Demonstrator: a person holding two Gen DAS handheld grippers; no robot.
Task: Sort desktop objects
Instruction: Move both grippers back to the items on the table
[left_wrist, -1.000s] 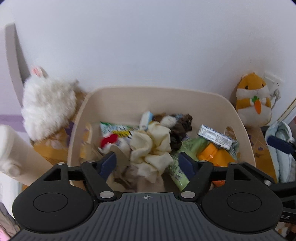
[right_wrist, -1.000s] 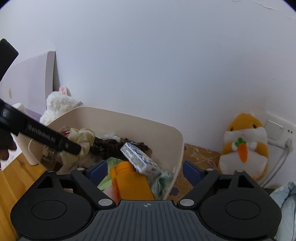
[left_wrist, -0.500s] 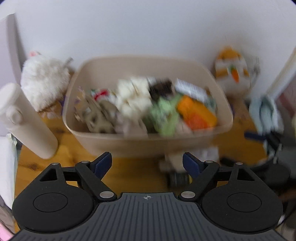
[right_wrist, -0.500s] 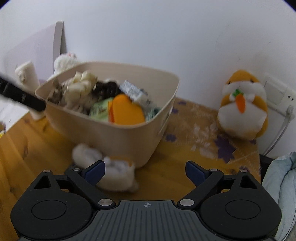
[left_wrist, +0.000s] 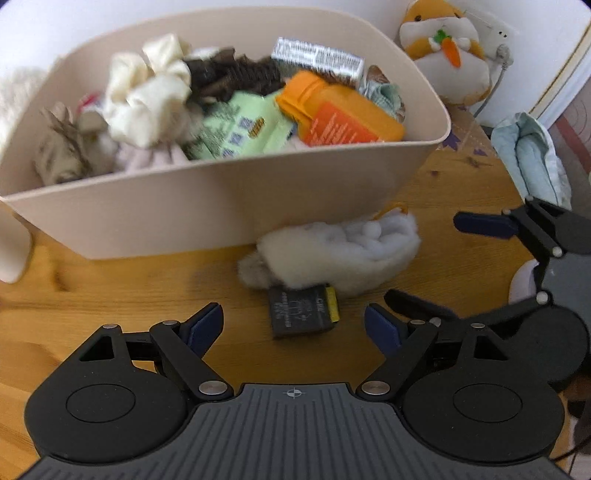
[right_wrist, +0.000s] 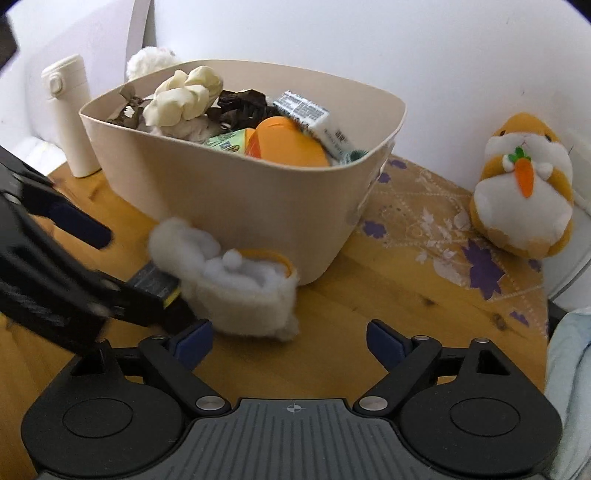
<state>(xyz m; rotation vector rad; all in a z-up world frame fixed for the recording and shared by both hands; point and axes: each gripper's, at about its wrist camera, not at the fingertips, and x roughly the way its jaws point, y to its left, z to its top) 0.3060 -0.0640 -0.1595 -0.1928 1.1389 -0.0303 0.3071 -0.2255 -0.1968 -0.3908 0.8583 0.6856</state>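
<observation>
**Left wrist view: both claws hanging open over loose items in front of the bin**

Left wrist view is showing the left claw spread wide, nothing between its blue pads, pointing down at the wooden table. Just beyond the pads a small dark packet with a yellow edge is lying flat on the table, its far end tucked under a fluffy white plush piece. The plush piece is sitting right against the front wall of the beige bin.

Right claw is closing slightly but standing wide apart, empty, with the same fluffy piece just ahead of its left pad. The left claw's black body is crossing the left side of the right wrist view, over the packet.

Bin is holding a cream scrunchie, a brown scrunchie, an orange bottle, a green pouch and a white box.

Further out: a white flask is standing upright left of the bin, a hamster plush with a carrot is sitting well apart on the right near the wall, and pale blue fabric is lying at the right edge.
</observation>
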